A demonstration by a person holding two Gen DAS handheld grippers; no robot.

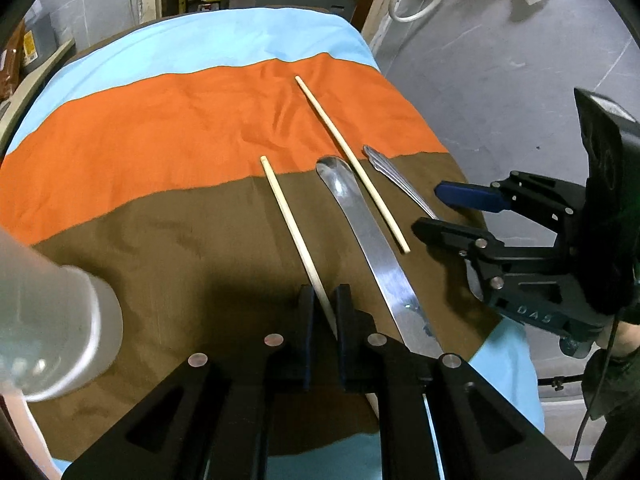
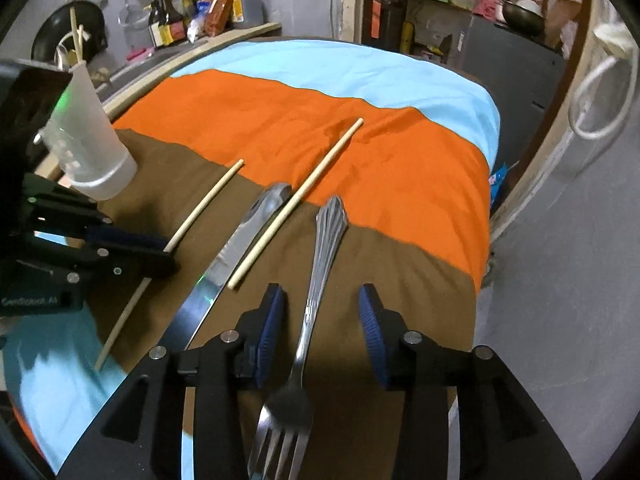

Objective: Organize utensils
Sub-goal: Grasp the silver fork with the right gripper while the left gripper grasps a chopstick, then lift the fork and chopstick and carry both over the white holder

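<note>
My left gripper (image 1: 325,312) is shut on the lower part of a pale wooden chopstick (image 1: 286,208) that lies on the brown band of the cloth; the same grip shows in the right wrist view, left gripper (image 2: 168,258) on chopstick (image 2: 200,208). My right gripper (image 2: 320,320) stands open astride a silver fork (image 2: 318,264), with a gap on each side of the handle; the tines point toward the camera. A table knife (image 2: 228,256) and a second chopstick (image 2: 300,200) lie between the two grippers. In the left wrist view the right gripper (image 1: 440,212) is at the right.
A frosted plastic cup (image 2: 88,140) with two sticks in it stands upright at the left on the striped cloth (image 2: 400,168). The table edge drops off at the right (image 2: 486,216). Bottles and shelves crowd the wall behind.
</note>
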